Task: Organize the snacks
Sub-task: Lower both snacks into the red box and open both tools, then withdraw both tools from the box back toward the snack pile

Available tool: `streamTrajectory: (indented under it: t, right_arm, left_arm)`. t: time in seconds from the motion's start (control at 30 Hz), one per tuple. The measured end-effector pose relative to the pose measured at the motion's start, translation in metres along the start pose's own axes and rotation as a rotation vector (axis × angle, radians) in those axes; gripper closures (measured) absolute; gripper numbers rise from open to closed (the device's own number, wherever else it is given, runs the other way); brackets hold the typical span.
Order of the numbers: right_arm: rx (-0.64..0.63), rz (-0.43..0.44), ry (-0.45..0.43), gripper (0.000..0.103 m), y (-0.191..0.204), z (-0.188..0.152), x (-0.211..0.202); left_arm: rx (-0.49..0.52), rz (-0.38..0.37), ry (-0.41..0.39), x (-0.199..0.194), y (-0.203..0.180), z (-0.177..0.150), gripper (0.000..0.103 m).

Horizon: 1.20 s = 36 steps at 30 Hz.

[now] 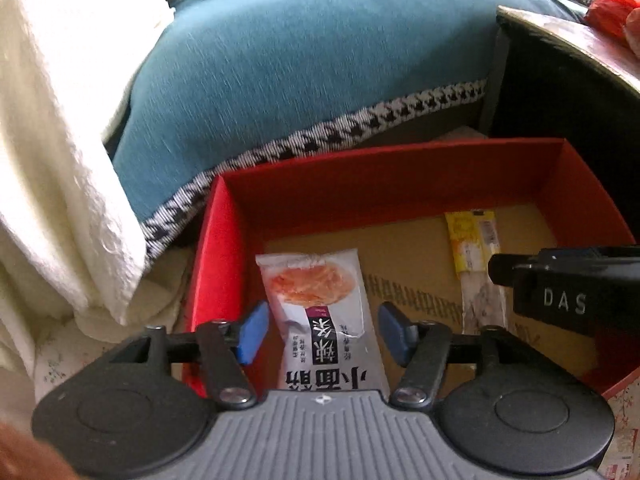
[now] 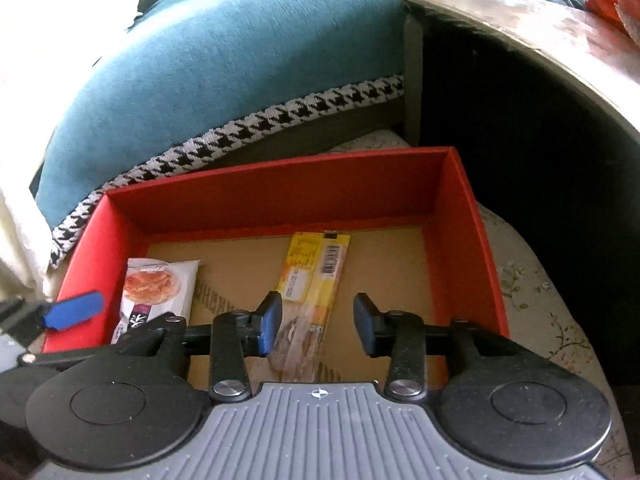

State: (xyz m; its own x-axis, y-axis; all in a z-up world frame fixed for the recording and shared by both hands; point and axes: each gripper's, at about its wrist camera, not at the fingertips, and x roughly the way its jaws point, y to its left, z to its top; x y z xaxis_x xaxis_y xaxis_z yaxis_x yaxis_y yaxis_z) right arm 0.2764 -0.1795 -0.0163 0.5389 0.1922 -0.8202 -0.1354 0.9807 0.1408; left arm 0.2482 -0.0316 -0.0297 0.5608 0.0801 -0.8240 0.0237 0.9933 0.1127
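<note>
While both packets are lying inside the red box (image 2: pixel 280 184), the white packet (image 1: pixel 320 300) and yellow packet (image 2: pixel 316 276) are sitting released; left hand-held gripper (image 1: pixel 320 330) and right hand-held gripper (image 2: pixel 318 322) are standing apart, gripping nothing; further snacks, if any, are showing nowhere.

left wrist: close, tilted steeply down into red box (image 1: pixel 400 176), box at 12-3 o'clock | right wrist: same, box centred | shared: box, teal cushion (image 2: pixel 240 60) at 12

The right gripper (image 2: pixel 316 322) hangs over a red cardboard box (image 2: pixel 468 248), its blue-padded jaws parted around a long yellow snack packet (image 2: pixel 316 272) without touching it. A white noodle pouch (image 2: pixel 160 288) lies near the box's left wall.
</note>
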Motion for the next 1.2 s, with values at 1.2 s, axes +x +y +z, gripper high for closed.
streamTrajectory:
  t: [1.2]
  right_arm:
    - [-0.09, 0.02, -0.061, 0.029, 0.017, -0.043, -0.079]
  left_arm:
    - [0.005, -0.017, -0.033, -0.079, 0.026, -0.045, 0.042]
